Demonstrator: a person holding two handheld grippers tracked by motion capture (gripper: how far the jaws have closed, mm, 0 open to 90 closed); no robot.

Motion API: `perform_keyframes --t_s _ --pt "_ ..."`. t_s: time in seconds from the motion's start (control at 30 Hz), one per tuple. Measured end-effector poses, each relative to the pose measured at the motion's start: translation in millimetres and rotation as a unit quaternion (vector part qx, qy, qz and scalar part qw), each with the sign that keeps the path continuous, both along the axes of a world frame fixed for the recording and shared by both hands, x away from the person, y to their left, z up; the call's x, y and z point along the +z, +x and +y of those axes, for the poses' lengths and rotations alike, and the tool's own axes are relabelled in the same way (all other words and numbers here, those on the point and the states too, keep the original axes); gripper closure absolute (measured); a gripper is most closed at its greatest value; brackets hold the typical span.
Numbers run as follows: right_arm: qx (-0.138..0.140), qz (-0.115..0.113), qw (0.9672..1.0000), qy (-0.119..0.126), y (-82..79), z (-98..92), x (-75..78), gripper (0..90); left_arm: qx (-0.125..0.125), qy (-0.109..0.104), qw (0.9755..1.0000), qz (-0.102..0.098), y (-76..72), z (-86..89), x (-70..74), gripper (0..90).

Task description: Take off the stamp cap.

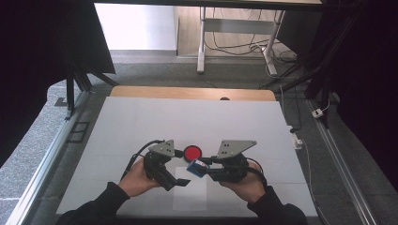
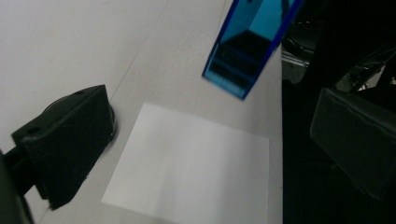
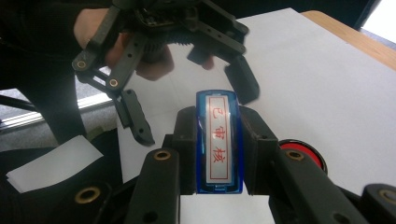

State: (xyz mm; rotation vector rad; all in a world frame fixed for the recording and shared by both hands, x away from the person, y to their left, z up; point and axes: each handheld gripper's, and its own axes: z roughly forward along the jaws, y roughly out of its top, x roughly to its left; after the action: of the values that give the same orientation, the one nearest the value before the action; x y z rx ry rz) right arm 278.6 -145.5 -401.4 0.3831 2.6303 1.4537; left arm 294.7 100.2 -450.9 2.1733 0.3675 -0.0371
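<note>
High view: two hand-held grippers low over a white table (image 1: 141,117), close together above a sheet of paper (image 1: 190,194) near the front edge. Right gripper (image 1: 202,165) pinching a blue stamp (image 1: 196,168), raised off the surface and tipped toward the other tool. Left gripper (image 1: 180,183) spread, nothing between the jaws, hovering just over the paper's upper left corner. Red ink pad (image 1: 192,152) on the table just beyond both, between the two grey plates.

Right gripper view: stamp (image 3: 219,142) clamped by its long sides, label with red characters facing the camera, so presumably printing face turned away and down. Left gripper (image 3: 187,93) beyond it, jaws wide apart; ink pad (image 3: 303,151) peeking out behind the right jaw.

Left gripper view: blue stamp (image 2: 250,44) hanging above the paper (image 2: 191,168), clear of it.

Likely reasons: stamp held by its sides to keep the printing face free; open left tool placed either to steady the sheet or to take the stamp over. Which of the two, impossible to tell.
</note>
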Motion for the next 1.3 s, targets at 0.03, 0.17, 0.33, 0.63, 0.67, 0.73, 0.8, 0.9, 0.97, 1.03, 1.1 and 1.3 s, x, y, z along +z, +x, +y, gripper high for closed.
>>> perform_keyframes --t_s 0.03,0.17,0.33,0.63,0.67,0.73,0.8,0.9,0.97,1.03,1.1,1.3 --pt "0.002 0.000 1.0000 0.001 -0.1 0.2 -0.2 71.3 -0.009 -0.001 1.0000 -0.001 0.5 -2.0 -0.3 0.0" --pt "0.007 0.003 1.0000 0.005 -0.8 0.5 -0.1 71.3 -0.027 -0.013 0.9996 -0.001 1.1 -7.0 -3.3 0.0" --pt "0.022 0.012 0.9996 0.010 -1.1 1.1 -0.2 71.3 -0.041 -0.025 0.9988 0.002 -0.7 -8.6 -7.7 0.0" --pt "0.046 0.016 0.9988 0.009 -3.8 4.0 -1.3 71.3 -0.077 -0.015 0.9969 -0.010 -3.9 -6.0 -13.0 20.7" --pt "0.049 0.018 0.9986 0.009 -3.8 4.1 -1.3 71.3 -0.079 -0.017 0.9967 -0.008 -3.6 -5.0 -13.3 24.9" --pt "0.052 0.020 0.9984 0.009 -4.4 4.5 -1.4 71.3 -0.085 -0.024 0.9961 -0.003 -2.9 -2.7 -14.3 32.2" --pt "0.060 0.021 0.9979 0.013 -4.8 4.8 -1.4 71.3 -0.091 -0.028 0.9954 -0.002 -2.5 -0.4 -14.7 38.0" --pt "0.066 0.021 0.9975 0.013 -5.6 5.6 -1.2 71.3 -0.100 -0.038 0.9942 0.000 -2.3 1.9 -14.5 44.4" --pt "0.067 0.024 0.9974 0.014 -5.9 6.0 -1.5 71.3 -0.108 -0.044 0.9932 0.002 -2.5 2.6 -14.3 47.8" --pt "0.069 0.024 0.9972 0.014 -6.0 6.1 -1.7 71.3 -0.111 -0.046 0.9928 0.003 -2.6 2.9 -14.2 49.0" --pt "0.071 0.025 0.9970 0.015 -5.9 6.0 -1.8 71.4 -0.116 -0.047 0.9922 0.002 -2.9 2.9 -14.6 50.6" --pt "0.077 0.024 0.9966 0.015 -5.9 6.3 -1.7 71.3 -0.127 -0.050 0.9906 0.003 -3.5 2.5 -15.4 56.4"
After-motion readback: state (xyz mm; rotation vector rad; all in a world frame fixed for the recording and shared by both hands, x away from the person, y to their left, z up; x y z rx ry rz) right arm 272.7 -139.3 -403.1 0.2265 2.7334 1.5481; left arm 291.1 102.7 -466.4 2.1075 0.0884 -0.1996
